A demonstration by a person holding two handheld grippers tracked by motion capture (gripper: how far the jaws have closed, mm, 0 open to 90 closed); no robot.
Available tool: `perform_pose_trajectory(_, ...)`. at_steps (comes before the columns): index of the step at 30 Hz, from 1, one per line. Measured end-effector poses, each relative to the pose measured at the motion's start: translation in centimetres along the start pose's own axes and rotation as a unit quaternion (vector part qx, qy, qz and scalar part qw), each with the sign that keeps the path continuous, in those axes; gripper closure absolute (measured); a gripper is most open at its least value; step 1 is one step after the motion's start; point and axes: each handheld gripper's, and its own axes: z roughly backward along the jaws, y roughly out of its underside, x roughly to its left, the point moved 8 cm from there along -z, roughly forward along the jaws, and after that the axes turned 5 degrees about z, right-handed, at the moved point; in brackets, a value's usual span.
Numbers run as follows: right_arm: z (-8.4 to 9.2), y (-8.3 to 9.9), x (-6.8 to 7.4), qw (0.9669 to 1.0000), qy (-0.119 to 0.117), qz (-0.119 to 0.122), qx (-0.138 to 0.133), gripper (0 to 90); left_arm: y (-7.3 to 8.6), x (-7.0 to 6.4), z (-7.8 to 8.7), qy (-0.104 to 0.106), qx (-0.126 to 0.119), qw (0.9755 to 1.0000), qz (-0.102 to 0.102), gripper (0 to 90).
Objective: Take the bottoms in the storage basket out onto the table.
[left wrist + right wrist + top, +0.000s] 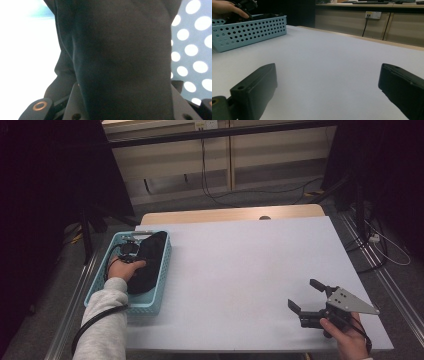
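Basket: your light blue perforated plastic basket sits at the left edge of the white-topped desk, and everything below is placed from it.
Cloth: the dark, soft fabric item lies inside the basket and takes up most of its length; in the left gripper view the same dark fabric fills the middle, with the basket's dotted wall behind it on one side.
Left hand-held gripper: your left hand-held gripper is down inside the basket, on the dark fabric, with your left hand wrapped around it.
Left jaws: the fabric bunches between them right at the gripper's body, so you are gripping the cloth.
Right hand-held gripper: your right hand-held gripper is well apart from the basket, near the opposite, right end of the desk, held in your right hand.
Right jaws: they stand wide apart with bare desk between them, pointing towards the basket.
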Motion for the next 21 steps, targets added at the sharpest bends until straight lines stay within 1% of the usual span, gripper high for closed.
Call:
perform_pose_trajectory(2, 0.0, 0.0, 0.0, 1.0, 0.001, -0.001, 0.0, 1.5, -0.5, 0.1, 0.7, 0.0, -0.01, 0.9999, -0.001, 66.3)
perform_pose_trajectory(4, 0.0, 0.0, 0.0, 1.0, 0.0, -0.001, -0.001, 1.5, -0.9, 0.2, 1.6, -0.001, -0.01, 0.9999, -0.005, 66.6)
perform_pose_trajectory(5, 0.0, 0.0, 0.0, 1.0, 0.0, 0.0, -0.001, 1.5, -1.2, 0.1, 2.0, -0.003, -0.018, 0.9998, -0.002, 66.7)
perform_pose_trajectory(6, 0.0, -0.1, 0.0, 1.0, 0.0, 0.0, -0.001, 1.5, -1.4, 0.1, 2.5, -0.002, -0.021, 0.9998, 0.0, 66.8)
perform_pose_trajectory(7, 0.0, 0.0, 0.0, 1.0, 0.0, 0.0, 0.0, 1.5, -1.6, 0.2, 3.0, 0.001, -0.018, 0.9998, -0.004, 66.9)
perform_pose_trajectory(9, 0.0, 0.0, 0.0, 1.0, 0.0, 0.001, 0.001, 1.5, -2.1, 0.1, 4.0, 0.003, -0.024, 0.9997, -0.001, 66.9)
perform_pose_trajectory(10, 0.0, 0.0, 0.1, 1.0, -0.001, 0.001, 0.0, 1.5, -2.3, 0.1, 4.4, 0.003, -0.033, 0.9994, -0.003, 66.9)
perform_pose_trajectory(11, 0.0, 0.0, 0.1, 1.0, -0.001, 0.001, 0.001, 1.5, -2.5, 0.0, 5.0, 0.007, -0.031, 0.9995, -0.009, 66.9)
perform_pose_trajectory(12, 0.0, 0.0, 0.1, 1.0, -0.001, 0.001, 0.001, 1.5, -2.8, -0.2, 5.4, 0.012, -0.04, 0.9991, -0.005, 66.9)
perform_pose_trajectory(13, 0.0, 0.0, 0.1, 1.0, -0.002, 0.002, 0.001, 1.5, -2.9, -0.3, 5.9, 0.016, -0.038, 0.9991, -0.011, 66.9)
perform_pose_trajectory(14, 0.0, -0.1, 0.1, 1.0, -0.002, 0.002, 0.0, 1.5, -3.3, -0.5, 6.3, 0.018, -0.049, 0.9986, -0.011, 66.9)
perform_pose_trajectory(15, 0.0, -0.1, 0.1, 1.0, -0.002, 0.001, 0.0, 1.5, -3.5, -0.7, 6.8, 0.019, -0.055, 0.9982, -0.017, 66.9)
perform_pose_trajectory(17, 0.0, 0.0, 0.1, 1.0, -0.002, 0.002, 0.001, 1.5, -4.0, -1.2, 7.6, 0.022, -0.063, 0.9975, -0.022, 66.9)
perform_pose_trajectory(18, 0.0, 0.0, 0.1, 1.0, -0.002, 0.002, 0.002, 1.5, -4.1, -1.3, 8.0, 0.024, -0.063, 0.9973, -0.027, 66.9)
perform_pose_trajectory(21, 0.0, 0.0, 0.1, 1.0, -0.002, 0.003, 0.003, 1.5, -4.8, -2.2, 9.1, 0.039, -0.081, 0.9955, -0.032, 66.8)
